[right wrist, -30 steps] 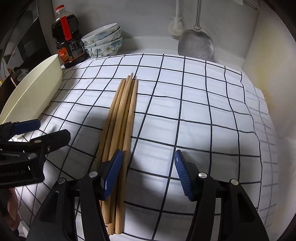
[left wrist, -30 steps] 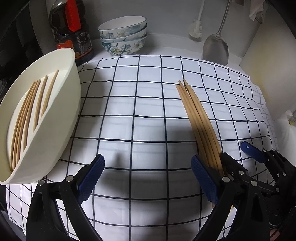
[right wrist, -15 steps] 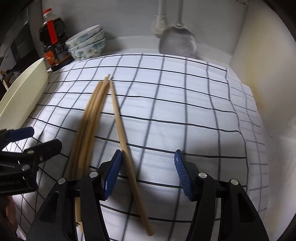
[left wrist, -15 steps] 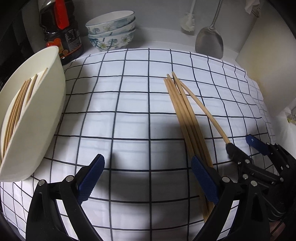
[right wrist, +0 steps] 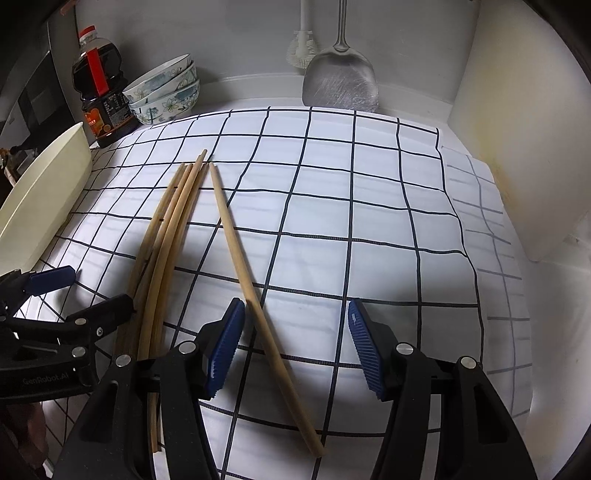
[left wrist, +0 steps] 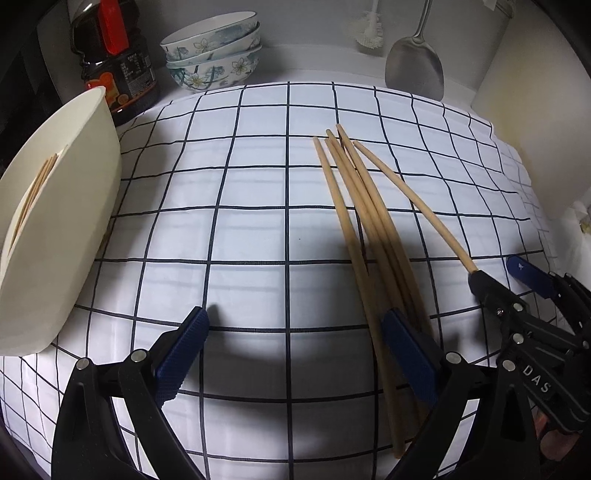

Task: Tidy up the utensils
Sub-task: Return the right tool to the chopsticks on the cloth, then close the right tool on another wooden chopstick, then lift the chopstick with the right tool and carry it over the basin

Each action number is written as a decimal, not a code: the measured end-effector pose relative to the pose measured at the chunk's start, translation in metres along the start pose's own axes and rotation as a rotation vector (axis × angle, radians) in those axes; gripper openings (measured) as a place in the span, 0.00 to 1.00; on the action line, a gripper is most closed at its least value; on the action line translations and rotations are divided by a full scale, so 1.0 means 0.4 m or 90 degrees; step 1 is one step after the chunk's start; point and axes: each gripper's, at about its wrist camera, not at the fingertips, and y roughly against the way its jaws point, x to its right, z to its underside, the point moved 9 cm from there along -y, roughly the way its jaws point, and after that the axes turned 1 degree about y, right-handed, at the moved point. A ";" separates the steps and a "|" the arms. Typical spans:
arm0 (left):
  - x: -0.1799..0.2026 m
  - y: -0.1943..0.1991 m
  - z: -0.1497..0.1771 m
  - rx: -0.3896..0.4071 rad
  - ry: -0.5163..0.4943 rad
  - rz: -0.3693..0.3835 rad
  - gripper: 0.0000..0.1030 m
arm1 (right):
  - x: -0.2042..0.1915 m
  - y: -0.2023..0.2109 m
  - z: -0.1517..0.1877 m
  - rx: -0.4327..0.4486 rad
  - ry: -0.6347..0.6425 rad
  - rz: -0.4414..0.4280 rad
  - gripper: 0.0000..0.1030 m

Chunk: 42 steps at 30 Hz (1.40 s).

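Several wooden chopsticks (left wrist: pixel 364 221) lie bundled on the checked cloth (left wrist: pixel 251 221); they also show in the right wrist view (right wrist: pixel 166 236). One chopstick (right wrist: pixel 243 269) is splayed off to the right of the bundle and lies between my right gripper's fingers. My right gripper (right wrist: pixel 295 339) is open over its near part and shows in the left wrist view (left wrist: pixel 502 284). My left gripper (left wrist: pixel 295 354) is open and empty, its right finger (left wrist: pixel 410 354) over the bundle. A cream tray (left wrist: pixel 62 229) at left holds more chopsticks (left wrist: pixel 35 188).
A soy sauce bottle (left wrist: pixel 110 62) and stacked floral bowls (left wrist: pixel 214 48) stand at the back left. A metal spatula (left wrist: pixel 413 62) and a white brush (left wrist: pixel 369 26) hang at the back wall. A pale board (right wrist: pixel 524 147) leans at the right.
One chopstick has been pushed away from the bundle to the right, and my right gripper has moved right over it. The left gripper has drifted slightly.
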 end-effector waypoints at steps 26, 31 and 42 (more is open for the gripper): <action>0.021 0.001 -0.067 0.045 -0.016 -0.015 0.26 | -0.082 -0.040 -0.062 0.017 0.074 -0.039 0.27; 0.031 0.004 -0.062 0.045 -0.029 -0.011 0.07 | -0.087 -0.039 -0.063 0.018 0.067 -0.036 0.06; -0.023 0.054 -0.045 0.042 -0.032 -0.012 0.07 | -0.080 0.012 -0.042 0.011 -0.029 -0.069 0.06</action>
